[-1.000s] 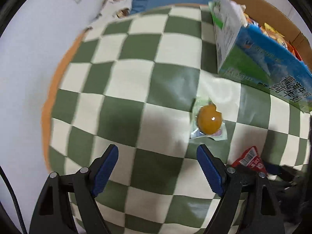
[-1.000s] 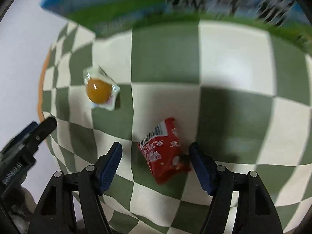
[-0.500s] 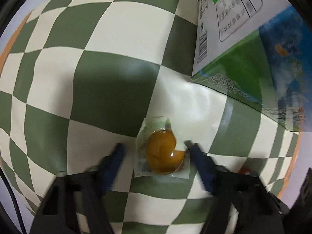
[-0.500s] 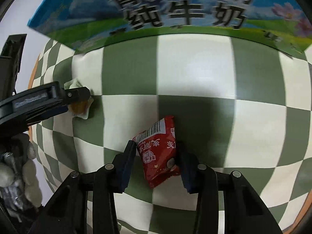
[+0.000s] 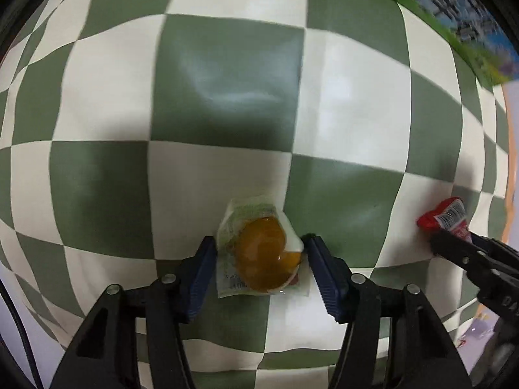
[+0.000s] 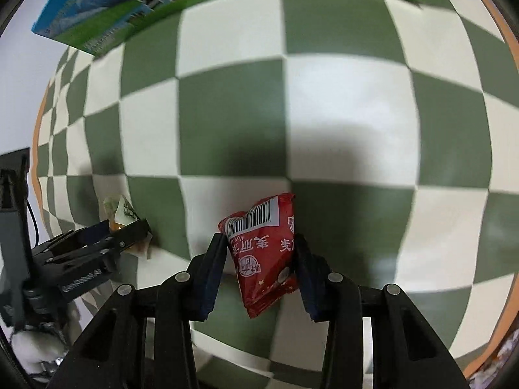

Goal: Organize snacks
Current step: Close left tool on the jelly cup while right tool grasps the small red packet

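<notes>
A clear packet with an orange jelly (image 5: 259, 259) lies on the green-and-cream checked cloth (image 5: 227, 81). My left gripper (image 5: 259, 238) points straight down over it, blue pads touching the wrapper's two edges. Its jaws are opening slightly with the packet between them. The right wrist view shows the same packet (image 6: 121, 209) sticking up from the left gripper (image 6: 129, 227) at the left. My right gripper (image 6: 259, 236) is shut on a red snack packet (image 6: 262, 253) with a barcode, gripped across its width. The left wrist view catches that red packet (image 5: 444, 217) and the right gripper (image 5: 444, 240) at its right edge.
A blue-and-green milk carton box (image 6: 113, 9) stands along the far side of the cloth, also the box (image 5: 470, 19) at the upper right. The orange table edge (image 6: 506, 48) runs down the right. A white-gloved hand (image 6: 22, 347) holds the left gripper.
The left gripper came down over the jelly packet and closed in on it. The right gripper's jaws closed on the red packet and carried it across the cloth.
</notes>
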{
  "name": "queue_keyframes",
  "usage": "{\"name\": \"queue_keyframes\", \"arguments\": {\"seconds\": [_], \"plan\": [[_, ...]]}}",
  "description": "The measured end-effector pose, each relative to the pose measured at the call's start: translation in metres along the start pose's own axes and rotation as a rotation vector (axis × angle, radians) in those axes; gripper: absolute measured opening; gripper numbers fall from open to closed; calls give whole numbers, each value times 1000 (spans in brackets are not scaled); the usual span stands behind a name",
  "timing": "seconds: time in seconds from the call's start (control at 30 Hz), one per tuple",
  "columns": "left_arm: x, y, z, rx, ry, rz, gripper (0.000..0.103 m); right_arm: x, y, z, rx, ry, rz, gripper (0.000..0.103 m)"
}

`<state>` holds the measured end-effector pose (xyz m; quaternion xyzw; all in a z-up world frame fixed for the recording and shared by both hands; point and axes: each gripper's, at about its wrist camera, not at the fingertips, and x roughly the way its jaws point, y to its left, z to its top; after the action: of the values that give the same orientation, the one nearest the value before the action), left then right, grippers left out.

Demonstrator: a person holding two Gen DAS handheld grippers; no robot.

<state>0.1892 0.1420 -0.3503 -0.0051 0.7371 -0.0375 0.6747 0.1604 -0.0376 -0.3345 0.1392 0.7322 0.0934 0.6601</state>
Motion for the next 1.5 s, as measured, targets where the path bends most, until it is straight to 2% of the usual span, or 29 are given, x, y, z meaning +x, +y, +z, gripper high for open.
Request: {"name": "queue_keyframes", "arguments": {"seconds": [0.07,0.1,0.2,0.33,0.47,0.5,0.57,0.63,0.73,0.9,1.23,1.4,1.5], "plan": [[3,-3,1,0,5,-11,65,3,-7,-4,25,3,17,51],[4,-6,1,4,11,-25,72,4,-10,-5,39,4,25,55],[6,-14,0,31,17,3,74,4,-14,-5,70,-3,45,58],[9,-18,2,22,11,18,74,8,-15,-4,92,-25,47,59],[10,-18,1,6,17,11,74,14,-5,14,120,-36,56,59],[10,-17,-10,1,13,10,73,13,-8,15,123,-38,53,59],[8,-12,-10,-9,8,14,70,16,-4,17,128,-40,46,59],[13,-10,-19,-27,0,23,61,16,-6,18,135,-46,44,59],[12,-7,-21,-31,-1,20,59,15,-9,17,122,-58,23,52],[9,-5,-24,-28,-9,28,59,14,-3,14,81,-77,-16,48],[-12,-2,-4,-36,-7,-38,59,-8,2,9,37,-114,19,45],[-39,-11,4,-1,-45,-72,59,-25,8,11,7,-137,34,45],[-37,-19,14,36,-43,-77,59,-25,7,14,-32,-128,14,46]]}}
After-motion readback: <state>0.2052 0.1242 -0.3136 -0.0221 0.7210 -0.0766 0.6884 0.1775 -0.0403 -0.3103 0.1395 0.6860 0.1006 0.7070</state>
